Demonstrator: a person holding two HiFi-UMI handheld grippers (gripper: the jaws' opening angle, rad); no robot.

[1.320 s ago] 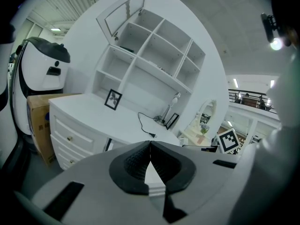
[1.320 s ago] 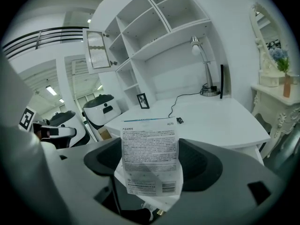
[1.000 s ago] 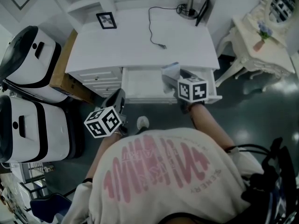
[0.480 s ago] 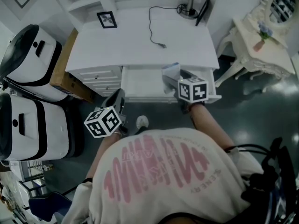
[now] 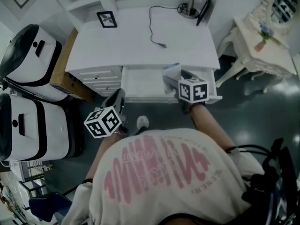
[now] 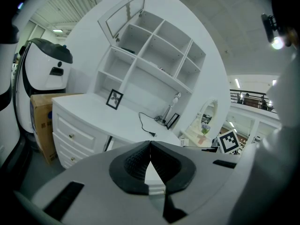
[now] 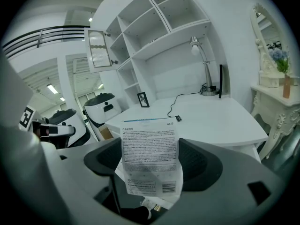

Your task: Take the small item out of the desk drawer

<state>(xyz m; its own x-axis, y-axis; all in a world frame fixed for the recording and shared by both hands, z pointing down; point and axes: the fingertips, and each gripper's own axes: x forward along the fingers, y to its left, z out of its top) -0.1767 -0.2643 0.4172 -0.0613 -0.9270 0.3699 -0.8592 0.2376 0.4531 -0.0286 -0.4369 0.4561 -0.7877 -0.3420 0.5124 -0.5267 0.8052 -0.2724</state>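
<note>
Packet [image 5: 170, 70] shows in the head view as one small, pale, flat sachet. The right gripper [image 5: 176, 77] holds it up over the single open drawer [image 5: 140, 82] of the white desk [image 5: 136, 41]. The left gripper [image 5: 118, 96] hangs just in front of the drawer's front edge, apart from it. The count is two grippers, one packet and one pulled-out drawer.

In the left gripper view, the two fingers [image 6: 133, 165] are clenched tip to tip with nothing between them, and the desk lies beyond.

In the right gripper view, the two fingers [image 7: 199, 165] stand wide and grasp the packet by its side edges. It stands upright, a white rectangle dense with small black print. A barcode sits near its lower right corner, and its bottom end is crumpled.
</note>
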